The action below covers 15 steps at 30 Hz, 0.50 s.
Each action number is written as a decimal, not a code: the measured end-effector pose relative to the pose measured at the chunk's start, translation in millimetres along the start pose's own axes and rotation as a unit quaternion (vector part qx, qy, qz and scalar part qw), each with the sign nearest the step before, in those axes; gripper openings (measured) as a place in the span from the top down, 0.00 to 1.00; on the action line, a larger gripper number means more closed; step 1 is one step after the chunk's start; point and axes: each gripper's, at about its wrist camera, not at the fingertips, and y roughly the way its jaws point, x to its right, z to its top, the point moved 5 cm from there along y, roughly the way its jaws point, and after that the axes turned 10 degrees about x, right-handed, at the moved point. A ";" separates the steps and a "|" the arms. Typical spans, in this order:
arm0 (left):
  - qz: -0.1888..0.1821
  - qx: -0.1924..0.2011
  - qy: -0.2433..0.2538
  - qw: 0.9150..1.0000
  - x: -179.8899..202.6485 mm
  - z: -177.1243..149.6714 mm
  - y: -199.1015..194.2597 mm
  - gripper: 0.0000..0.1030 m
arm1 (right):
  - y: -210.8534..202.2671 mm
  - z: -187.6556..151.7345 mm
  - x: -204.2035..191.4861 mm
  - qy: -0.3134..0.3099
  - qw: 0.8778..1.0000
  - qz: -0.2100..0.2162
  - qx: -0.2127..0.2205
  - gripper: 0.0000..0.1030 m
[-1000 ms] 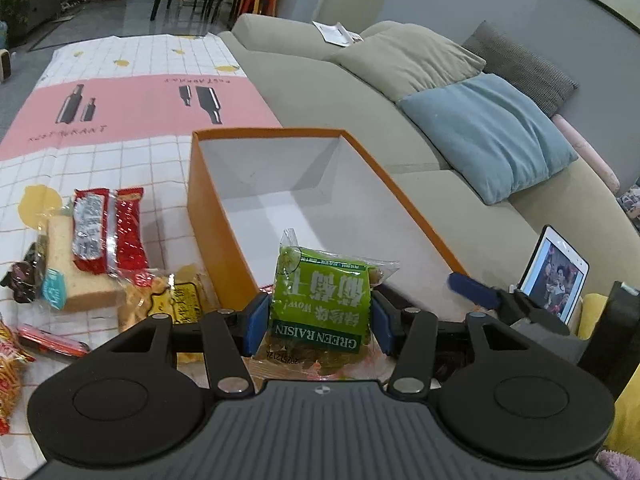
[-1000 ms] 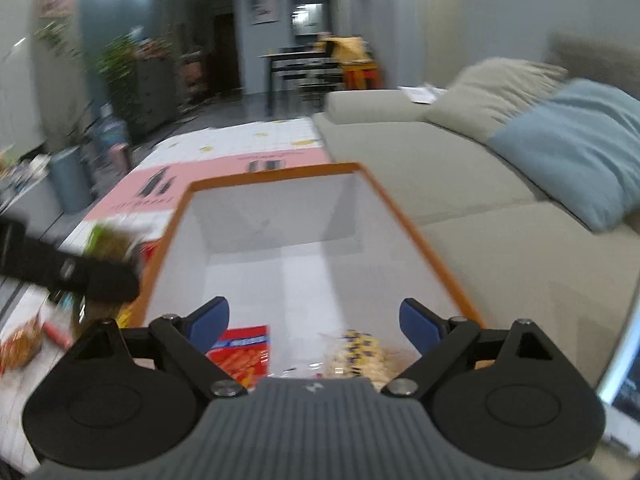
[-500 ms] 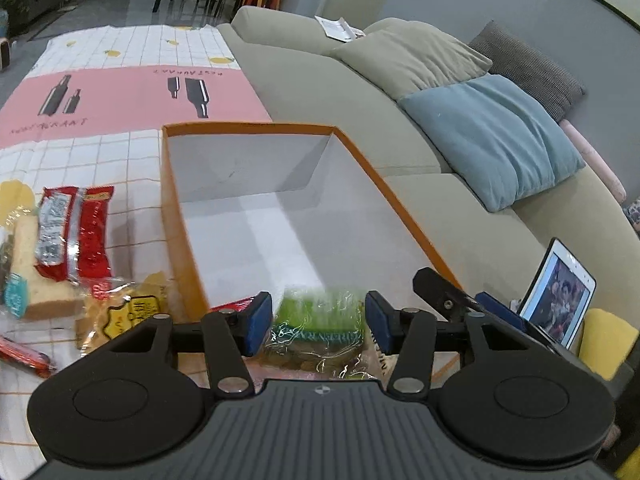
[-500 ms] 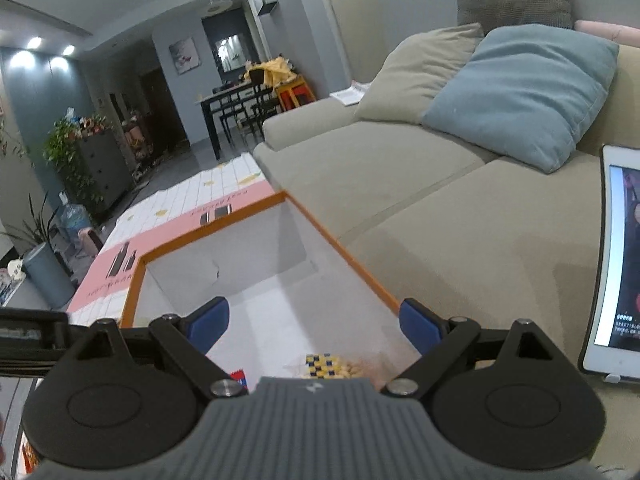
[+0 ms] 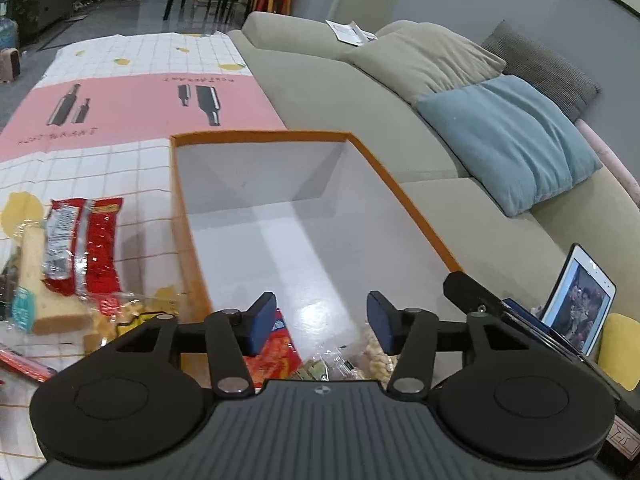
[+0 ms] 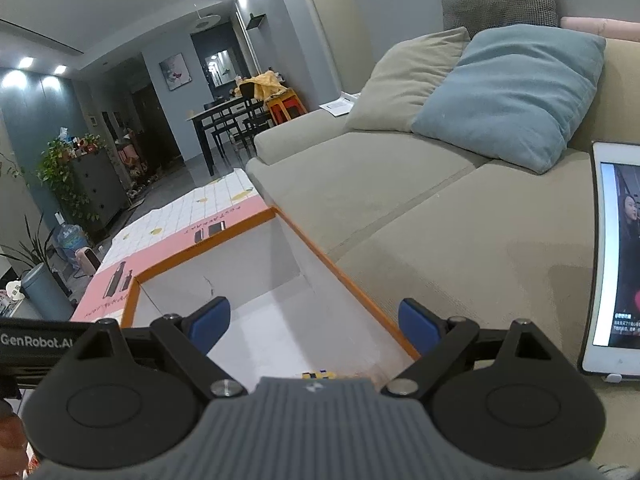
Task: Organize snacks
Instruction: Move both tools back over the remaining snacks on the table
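Observation:
An orange-rimmed box point(image 5: 188, 216) with a white inside sits on the table; it also shows in the right wrist view point(image 6: 344, 276). My left gripper point(image 5: 320, 324) is open and empty over the box's near end. Below it lie a red snack pack point(image 5: 280, 352), a green raisin packet point(image 5: 314, 370) and a bag of pale snacks point(image 5: 374, 356). Red packets point(image 5: 96, 248), a cake slice point(image 5: 36, 280) and a yellow packet point(image 5: 128, 312) lie left of the box. My right gripper point(image 6: 314, 328) is open and empty above the box's right near corner.
A beige sofa point(image 5: 320, 80) with a blue cushion point(image 5: 508, 140) runs along the right of the table. A lit tablet point(image 5: 580, 300) leans there; it also shows in the right wrist view point(image 6: 616, 268). The left gripper's body point(image 6: 36, 344) crosses the right wrist view.
My left gripper opened and let go of the green raisin packet, which now lies in the box. My right gripper drew back and tilted up toward the sofa.

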 end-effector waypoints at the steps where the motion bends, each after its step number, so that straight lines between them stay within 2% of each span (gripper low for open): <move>1: 0.002 0.002 -0.001 1.000 -2.5 1.4 -1.8 0.36 | -0.4 -0.1 -1.5 -0.002 1.000 0.004 0.001 0.13; 5: 0.021 0.000 0.003 1.000 -12.1 6.0 -11.0 0.29 | -4.2 -1.7 -9.6 -0.010 1.000 0.022 -0.002 0.13; 11: 0.045 0.021 0.047 0.998 -17.7 9.8 -29.4 0.29 | -12.1 -3.9 -30.4 -0.054 0.998 0.038 0.009 0.13; 15: 0.051 0.030 0.049 0.997 -22.2 12.6 -40.8 0.29 | -13.9 -9.1 -43.5 -0.084 0.995 0.047 0.010 0.13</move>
